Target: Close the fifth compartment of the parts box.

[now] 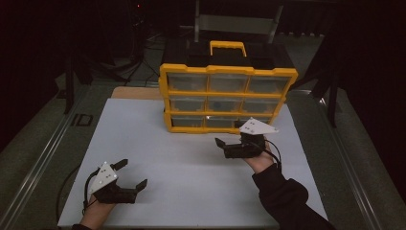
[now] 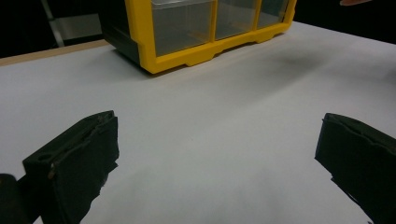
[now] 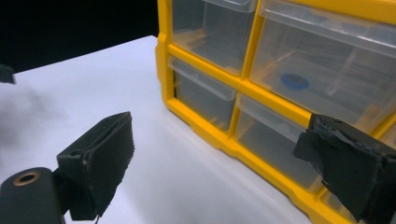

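Note:
A yellow organizer point(image 1: 228, 97) with a black top, a yellow handle and three rows of clear drawers stands at the back middle of the white board point(image 1: 182, 167). My right gripper point(image 1: 231, 136) is open just in front of its bottom right drawers. In the right gripper view the jaws are spread point(image 3: 215, 144) beside the organizer's front point(image 3: 243, 84), and a small blue round thing point(image 3: 294, 82) lies in one clear drawer. My left gripper point(image 1: 134, 173) is open near the board's front left, holding nothing. The left gripper view shows its jaws wide apart point(image 2: 219, 140), with the organizer point(image 2: 187, 32) farther off.
A wooden edge point(image 1: 136, 92) shows behind the white board at the left. Metal table rails point(image 1: 48, 143) run along both sides. Black stand legs point(image 1: 72, 81) and a grey metal frame point(image 1: 234, 21) stand behind the organizer in the dark.

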